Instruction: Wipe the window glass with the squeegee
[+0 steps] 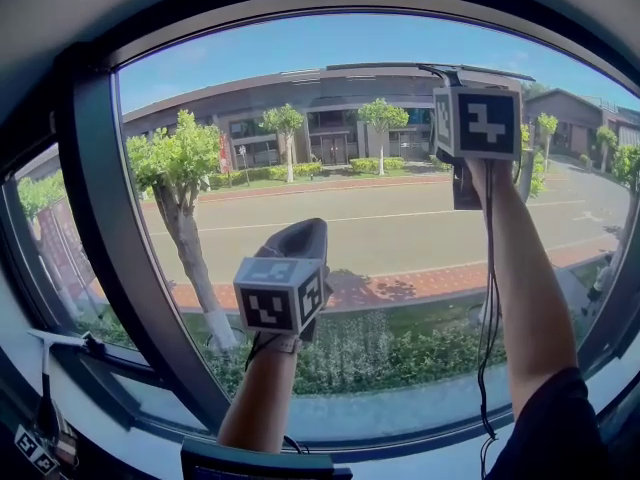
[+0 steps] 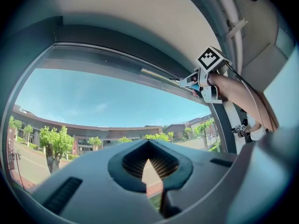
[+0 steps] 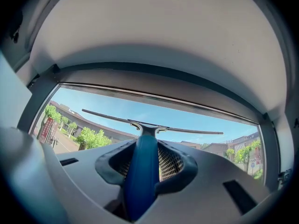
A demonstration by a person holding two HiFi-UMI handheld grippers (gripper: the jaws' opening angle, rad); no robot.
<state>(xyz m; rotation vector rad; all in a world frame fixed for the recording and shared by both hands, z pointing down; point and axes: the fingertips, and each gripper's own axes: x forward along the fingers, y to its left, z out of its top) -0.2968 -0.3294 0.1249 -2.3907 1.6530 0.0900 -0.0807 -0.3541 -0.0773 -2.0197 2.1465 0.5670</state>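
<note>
Glass (image 1: 380,218) fills most of what we see, a wide pane in a dark frame (image 1: 88,218), with a street, trees and low buildings outside. We see no streaks or water on it, so we cannot judge how much has been wiped.

The squeegee (image 3: 145,125) is up at the top of the pane. Its long thin blade lies level just under the upper frame and looks to be against the glass, though contact is hard to confirm. Its blue handle runs back into the right tool (image 3: 148,158), whose jaws are clamped on it, the arm stretched high.

The left tool (image 2: 149,171) hangs lower, near the middle of the pane, its jaws drawn together on nothing and only a thin slit between them.

We take this as the start of a stroke at the top edge. The next move calls for a steady pull down the glass, with the blade level and pressed evenly along its length. The left tool may sit close to the blade's left end on the way down, so it should shift aside.
</note>
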